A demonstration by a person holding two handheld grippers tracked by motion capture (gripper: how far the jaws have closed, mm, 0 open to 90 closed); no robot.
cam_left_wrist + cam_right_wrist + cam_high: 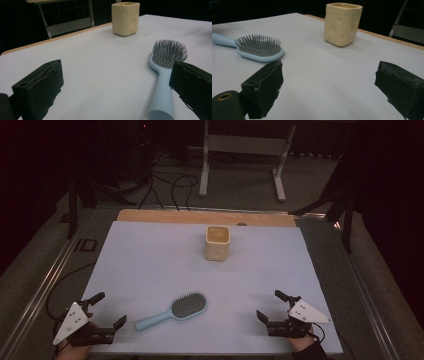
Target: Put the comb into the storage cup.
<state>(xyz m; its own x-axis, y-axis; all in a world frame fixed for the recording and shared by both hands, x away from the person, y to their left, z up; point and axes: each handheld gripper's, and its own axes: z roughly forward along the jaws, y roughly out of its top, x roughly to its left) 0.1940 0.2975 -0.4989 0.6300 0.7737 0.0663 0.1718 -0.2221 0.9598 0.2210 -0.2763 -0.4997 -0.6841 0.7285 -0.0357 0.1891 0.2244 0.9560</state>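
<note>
The light-blue plastic hairbrush (pixel 172 311) lies bristles-up, well in front of the cream square cup (pixel 217 242); both the left gripper (pixel 108 310) and right gripper (pixel 269 306) gape wide and empty, so a pinch on its rounded handle could slip

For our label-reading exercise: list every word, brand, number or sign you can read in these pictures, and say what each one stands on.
None: no readable text anywhere.
The hairbrush, the cream cup and the white sheet on the table are all plain.
</note>
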